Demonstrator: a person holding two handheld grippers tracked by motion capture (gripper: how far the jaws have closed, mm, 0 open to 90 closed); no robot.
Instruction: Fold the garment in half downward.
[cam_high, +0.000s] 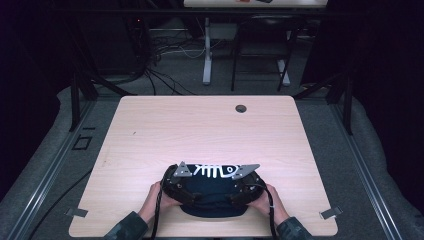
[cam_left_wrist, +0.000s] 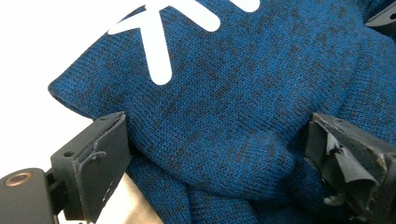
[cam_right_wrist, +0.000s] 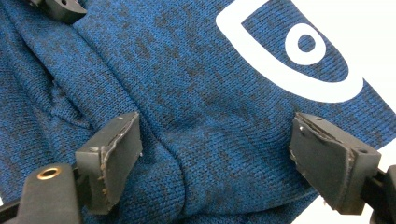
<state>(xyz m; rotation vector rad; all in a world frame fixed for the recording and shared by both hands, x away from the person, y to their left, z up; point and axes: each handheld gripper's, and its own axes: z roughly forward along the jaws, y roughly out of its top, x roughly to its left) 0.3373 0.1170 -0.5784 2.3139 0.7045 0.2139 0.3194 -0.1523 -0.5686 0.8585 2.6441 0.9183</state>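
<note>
A blue sweater (cam_high: 212, 195) lies bunched at the near edge of the surface (cam_high: 200, 130), and the left claw (cam_left_wrist: 210, 154) and right claw (cam_right_wrist: 215, 158), both wide apart over folds, probably need to close next.

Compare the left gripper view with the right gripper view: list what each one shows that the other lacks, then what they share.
Left gripper view alone: white crossing strokes of the print, and the garment's folded edge against the pale table. Right gripper view alone: a white outlined fish head with a ring eye. Both: the blue knitted garment bunched between two open black jaws, with part of the other gripper at a top corner.
</note>
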